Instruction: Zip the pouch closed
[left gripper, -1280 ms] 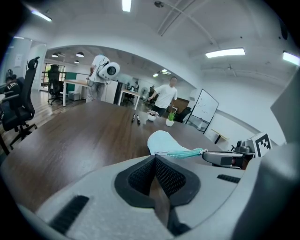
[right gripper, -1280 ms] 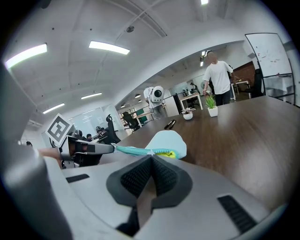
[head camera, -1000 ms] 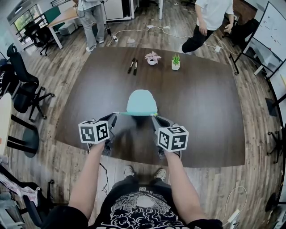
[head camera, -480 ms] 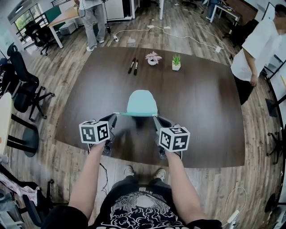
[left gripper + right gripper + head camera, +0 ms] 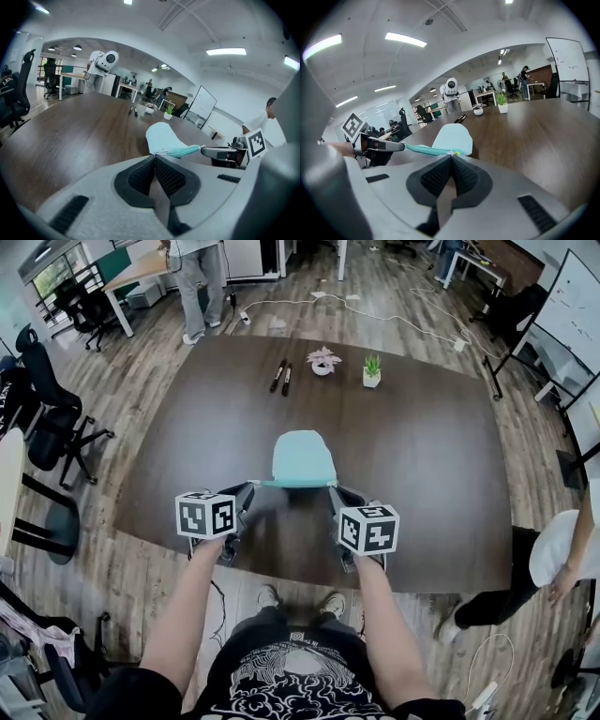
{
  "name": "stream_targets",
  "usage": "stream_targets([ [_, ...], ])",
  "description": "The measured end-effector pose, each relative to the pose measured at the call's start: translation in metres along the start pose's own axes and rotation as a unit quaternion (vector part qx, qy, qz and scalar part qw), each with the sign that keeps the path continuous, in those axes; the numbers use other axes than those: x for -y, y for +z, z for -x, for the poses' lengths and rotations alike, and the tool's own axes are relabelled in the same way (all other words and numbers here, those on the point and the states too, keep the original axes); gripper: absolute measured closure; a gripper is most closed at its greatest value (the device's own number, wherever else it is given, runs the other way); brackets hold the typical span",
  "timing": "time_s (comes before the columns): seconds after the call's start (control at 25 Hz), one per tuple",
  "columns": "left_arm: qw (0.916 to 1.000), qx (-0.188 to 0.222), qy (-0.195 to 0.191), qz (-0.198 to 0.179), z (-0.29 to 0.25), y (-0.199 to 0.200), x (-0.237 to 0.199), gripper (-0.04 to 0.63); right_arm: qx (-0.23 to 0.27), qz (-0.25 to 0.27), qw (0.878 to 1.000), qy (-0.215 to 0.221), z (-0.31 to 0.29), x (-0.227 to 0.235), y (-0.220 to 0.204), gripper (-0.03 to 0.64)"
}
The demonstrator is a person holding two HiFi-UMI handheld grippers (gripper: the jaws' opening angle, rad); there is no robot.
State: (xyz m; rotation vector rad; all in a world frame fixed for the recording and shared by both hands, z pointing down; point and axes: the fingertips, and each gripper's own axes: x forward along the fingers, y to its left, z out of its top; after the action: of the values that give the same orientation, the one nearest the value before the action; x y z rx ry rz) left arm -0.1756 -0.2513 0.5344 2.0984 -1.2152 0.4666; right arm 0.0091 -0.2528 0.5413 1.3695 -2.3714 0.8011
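A light teal pouch (image 5: 302, 457) lies on the dark wooden table (image 5: 422, 456), its zipper edge (image 5: 291, 484) turned toward me and stretched taut between both grippers. My left gripper (image 5: 251, 487) is shut on the left end of that edge. The jaws meet at the pouch corner (image 5: 157, 152) in the left gripper view (image 5: 154, 157). My right gripper (image 5: 330, 487) is shut on the right end, and in the right gripper view (image 5: 451, 156) a small yellow-green zipper pull (image 5: 456, 152) shows at its tips. The teal zipper band (image 5: 424, 149) runs across to the other gripper.
Two pens (image 5: 281, 378), a pink flower pot (image 5: 323, 361) and a small green plant (image 5: 372, 371) stand at the table's far side. Office chairs (image 5: 47, 427) are on the left. A person (image 5: 553, 559) stands near the table's right front corner.
Both grippers keep their hold on the pouch and shift only slightly. The person in the white shirt has walked from the far side round to the near right of the table.
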Motion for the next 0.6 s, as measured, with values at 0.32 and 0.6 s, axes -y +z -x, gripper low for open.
stream_targets([
  [0.32,0.9989,-0.041,0.008,-0.022,-0.013,-0.023,0.003,0.584,-0.049,0.023,0.998,-0.016,-0.003,0.011,-0.021,0.615],
  [0.6,0.9962,-0.073,0.014,-0.046,-0.018,-0.041,0.003,0.584,-0.076,0.032,0.996,-0.026,-0.006,0.015,-0.036,0.614],
])
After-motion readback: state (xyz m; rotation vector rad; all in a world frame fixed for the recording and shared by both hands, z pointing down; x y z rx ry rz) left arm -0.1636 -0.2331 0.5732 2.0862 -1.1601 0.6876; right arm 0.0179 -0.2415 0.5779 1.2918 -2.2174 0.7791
